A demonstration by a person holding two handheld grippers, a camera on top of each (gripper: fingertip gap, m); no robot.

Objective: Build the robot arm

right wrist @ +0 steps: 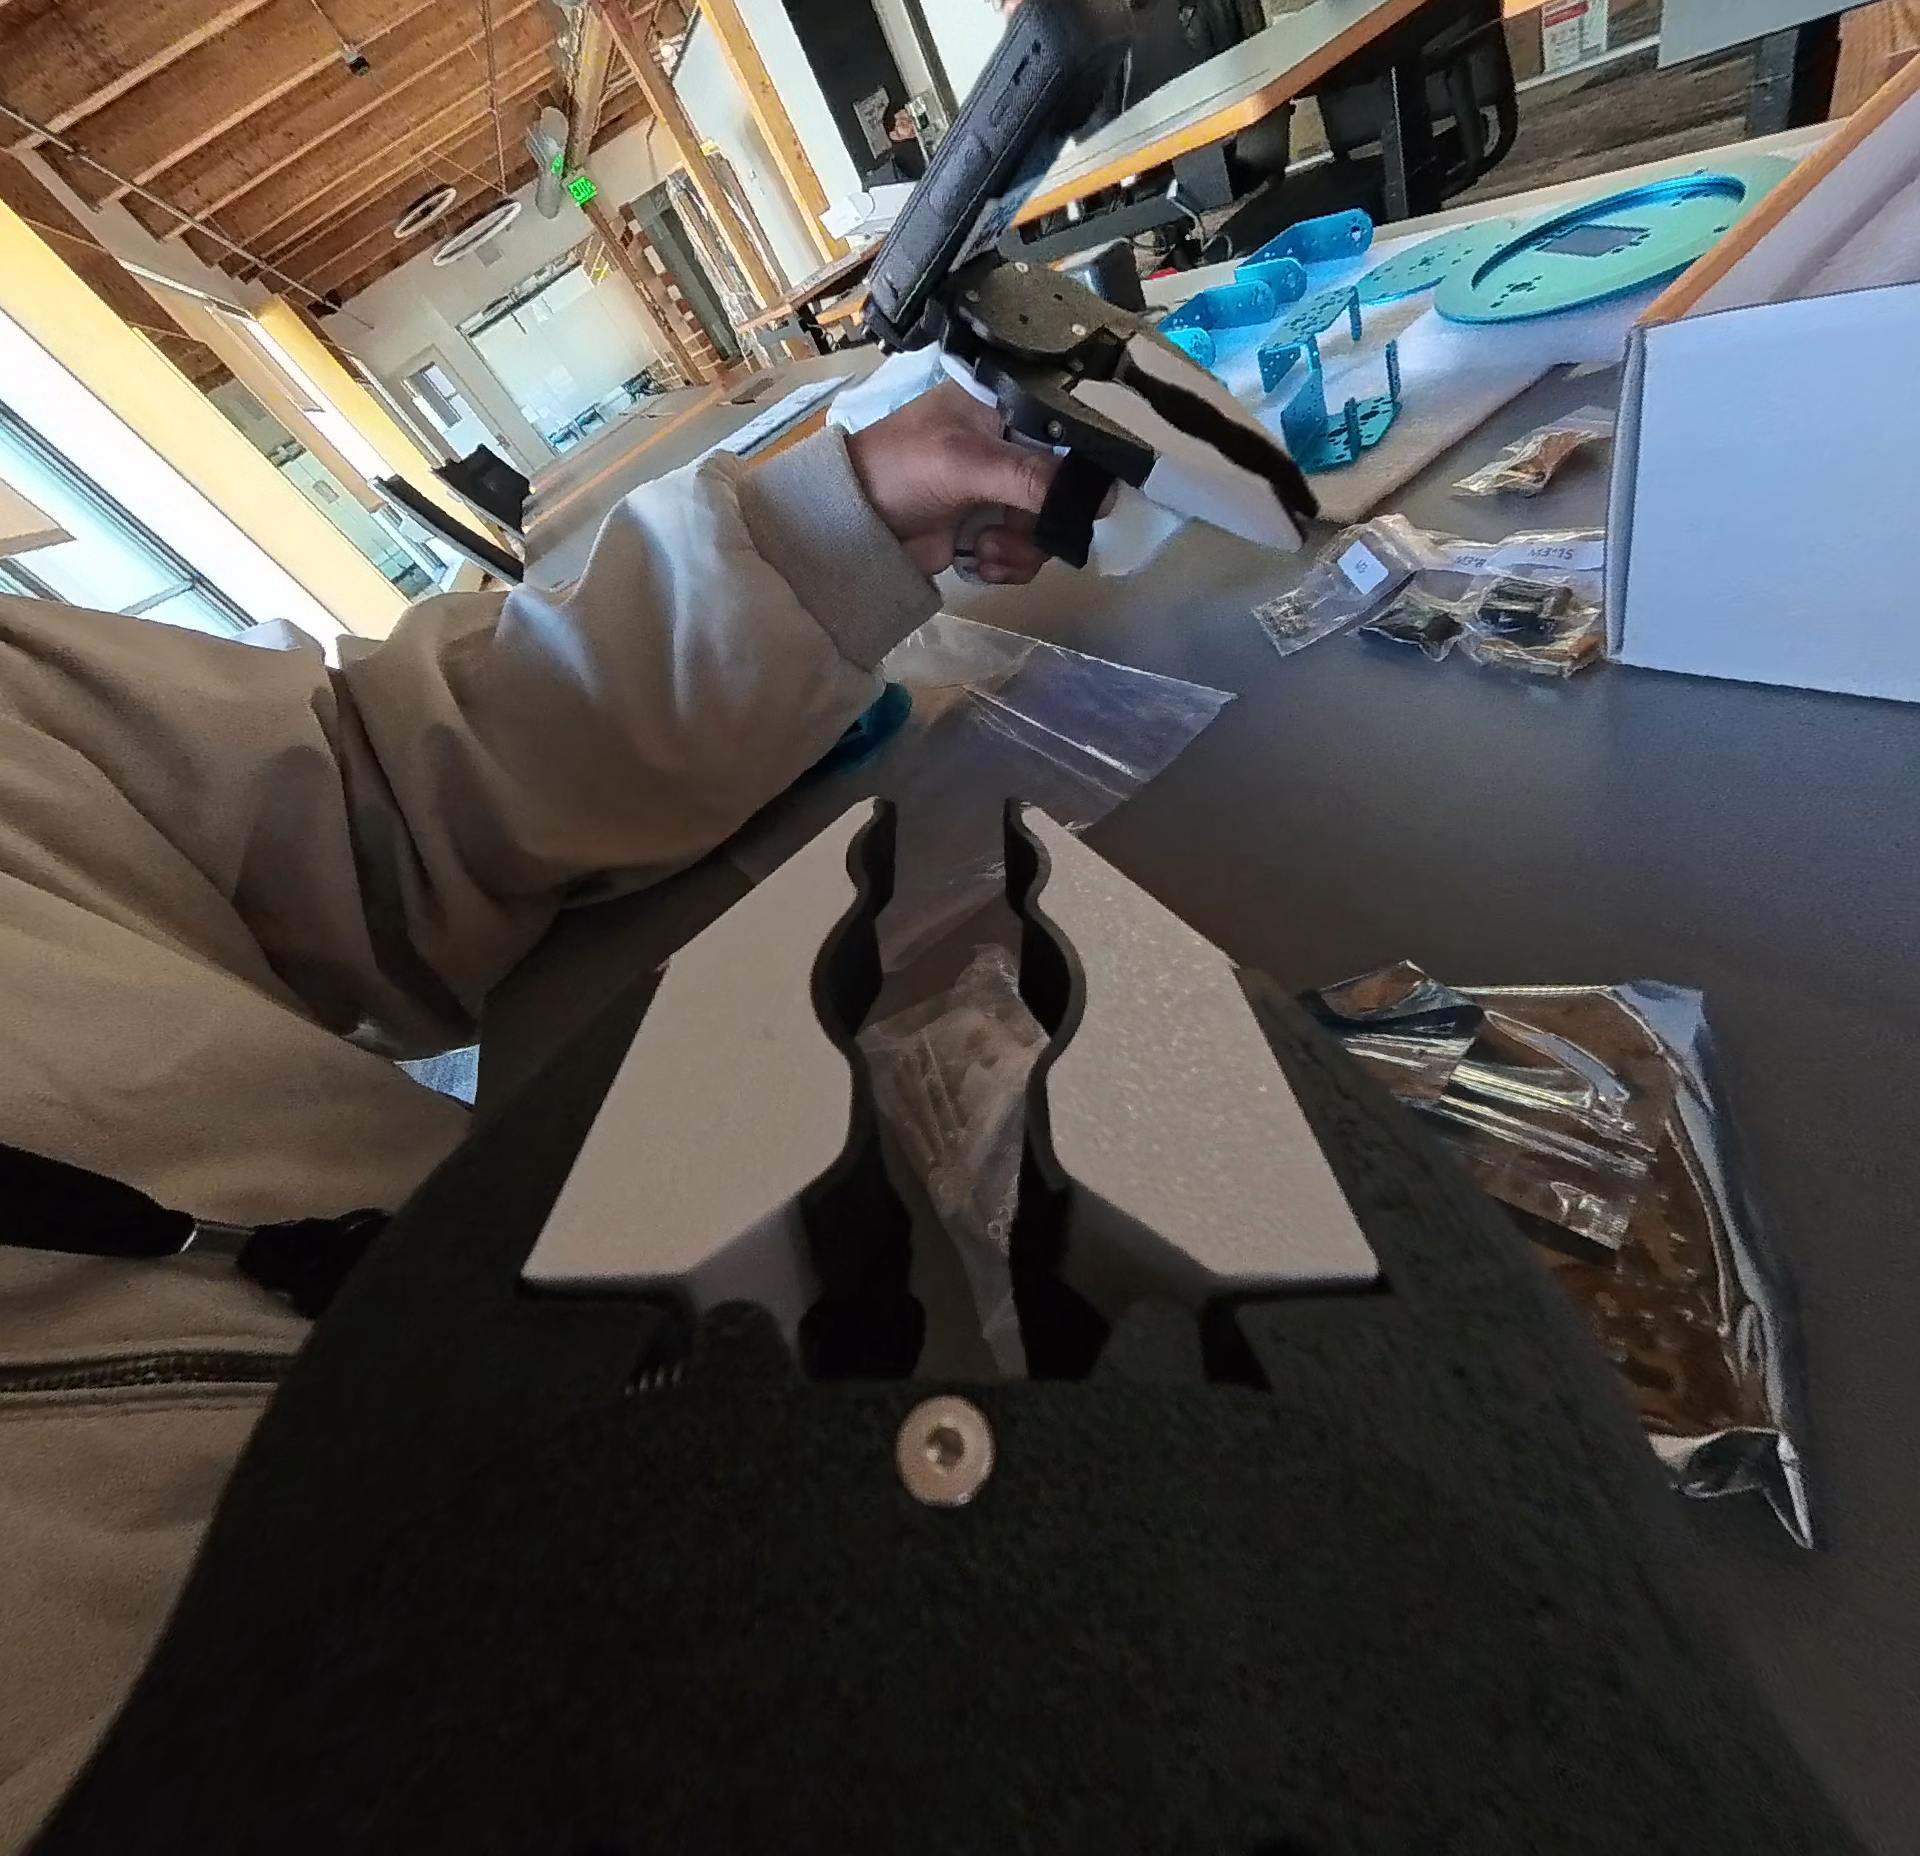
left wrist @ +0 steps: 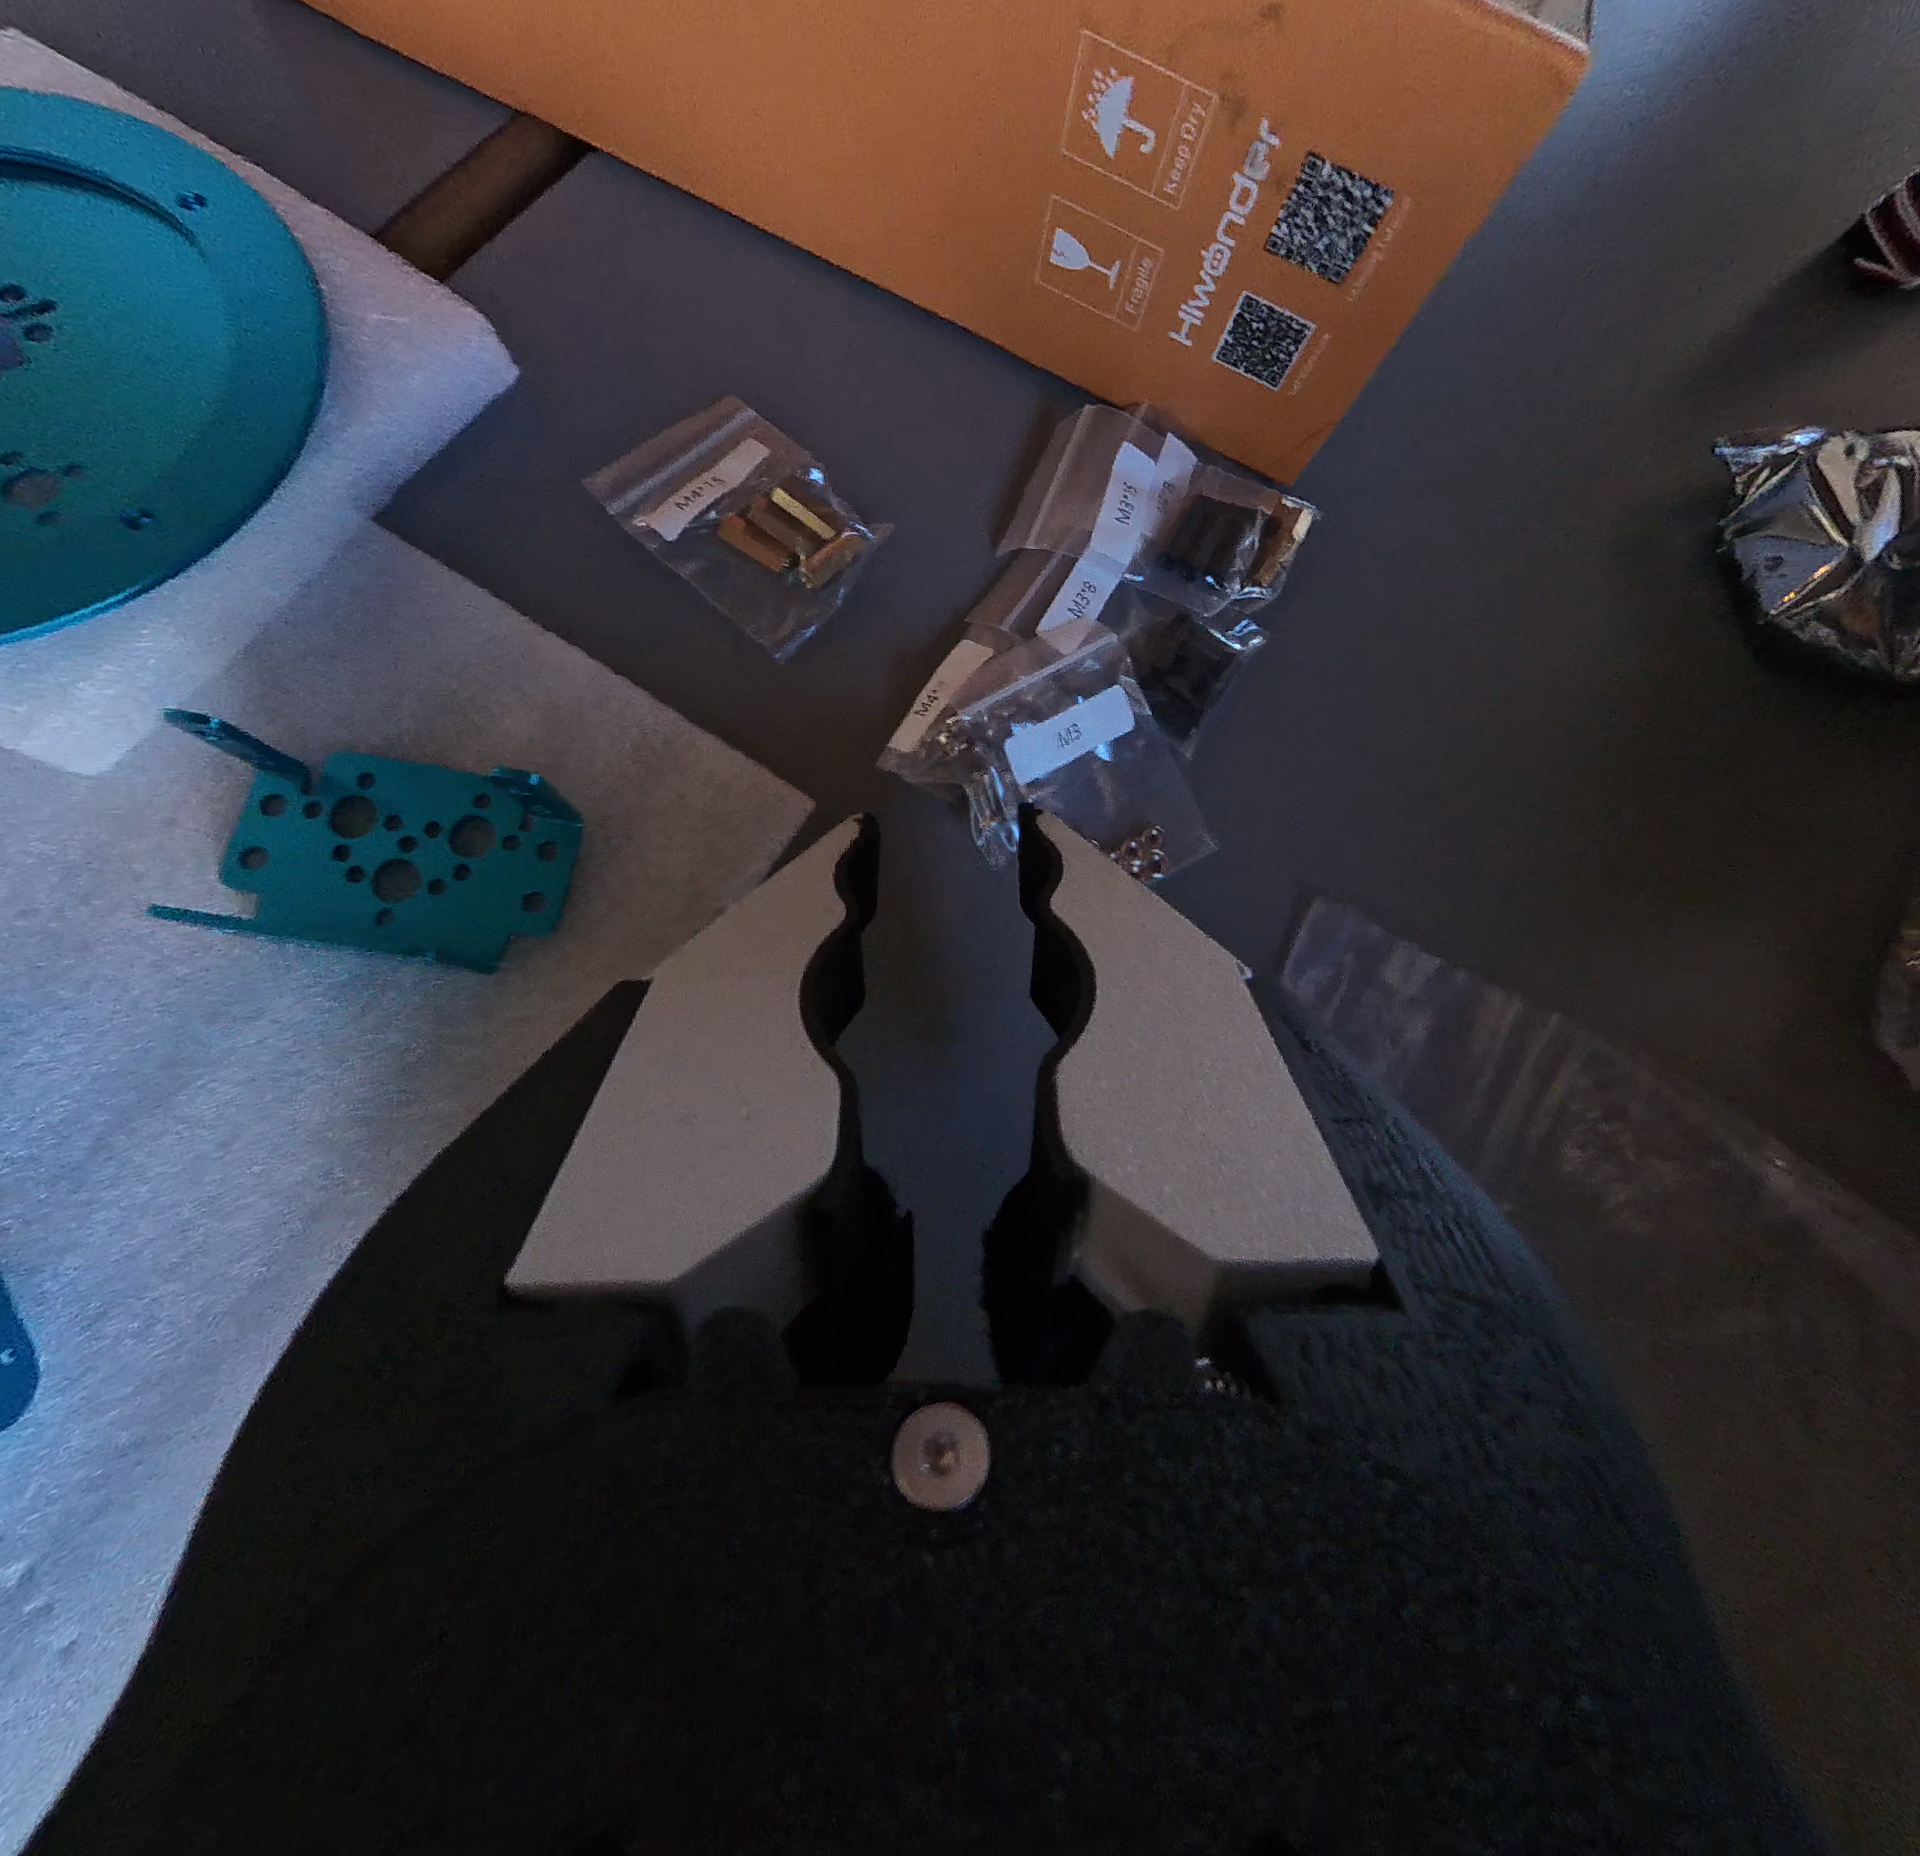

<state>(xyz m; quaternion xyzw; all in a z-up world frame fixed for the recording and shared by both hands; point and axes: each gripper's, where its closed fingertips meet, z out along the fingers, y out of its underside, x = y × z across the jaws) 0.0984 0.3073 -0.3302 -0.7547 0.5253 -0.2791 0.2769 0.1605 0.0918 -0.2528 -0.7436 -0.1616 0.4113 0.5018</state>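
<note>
Left gripper (left wrist: 943, 838) hangs slightly parted and empty, its tips just short of a heap of small clear hardware bags (left wrist: 1049, 757) on the dark table (left wrist: 1455, 767). Right gripper (right wrist: 948, 819), likewise narrowly parted, grips nothing, though a clear bag of white parts (right wrist: 961, 1068) lies between its fingers and a silver foil pouch (right wrist: 1600, 1183) just to its right.

Open tool (left wrist: 943, 830) beside screw bags (left wrist: 1049, 736)

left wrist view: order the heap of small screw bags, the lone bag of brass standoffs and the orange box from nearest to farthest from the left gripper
1. heap of small screw bags, just past the left gripper tips, to the right
2. bag of brass standoffs, ahead, left
3. orange box, across the back
</note>
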